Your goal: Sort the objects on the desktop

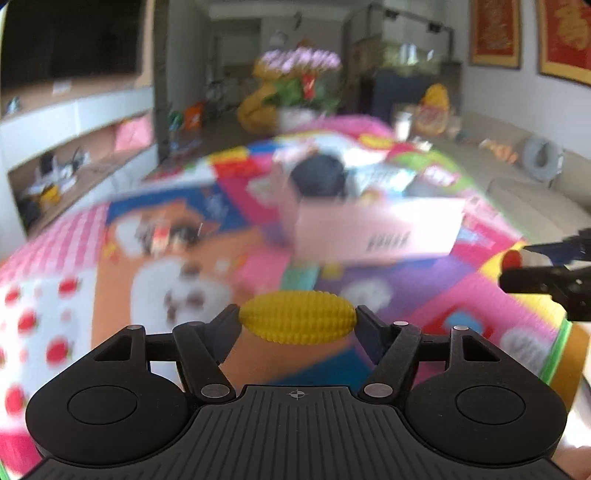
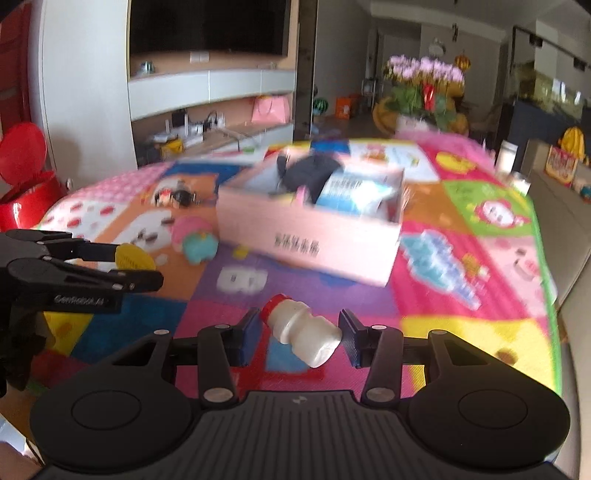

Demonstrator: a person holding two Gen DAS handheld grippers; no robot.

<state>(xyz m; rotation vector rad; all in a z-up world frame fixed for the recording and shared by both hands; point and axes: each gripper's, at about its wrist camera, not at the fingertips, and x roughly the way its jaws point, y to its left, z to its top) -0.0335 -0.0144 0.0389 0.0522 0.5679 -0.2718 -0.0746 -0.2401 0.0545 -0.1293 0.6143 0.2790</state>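
Left gripper (image 1: 297,325): its jaws are closed on a yellow toy corn cob (image 1: 297,317), which is held crosswise, one end against each pad. The cob is carried clear of the surface below. From the right wrist view the same gripper is seen side-on at the left edge, with the yellow cob between its tips.

Right gripper (image 2: 301,338): its jaws are closed on a small white bottle (image 2: 304,332) with a red cap. The bottle is held tilted, the capped end up and to the left by the left pad, the base lower and to the right by the right pad. It is lifted off the mat.

Surface: a bench covered by a bright patchwork play mat (image 2: 461,258) printed with cartoon figures in pink, orange, purple, yellow and green.

Pink cardboard box (image 2: 314,236): it stands open on the mat, ahead of both grippers, with dark printed characters on its near wall. A dark rounded thing and a blue-and-white packet are seen inside; what they are cannot be told through the blur.

Loose things on the mat: a pink and teal soft toy (image 2: 195,240) lies left of the box, near it but apart. A small black-and-white cluster (image 2: 175,197) lies farther back and left, too blurred to name.

Background: a dark screen (image 2: 207,26) is mounted over white shelves, and a pot of pink flowers (image 2: 424,85) stands beyond the far end of the mat.
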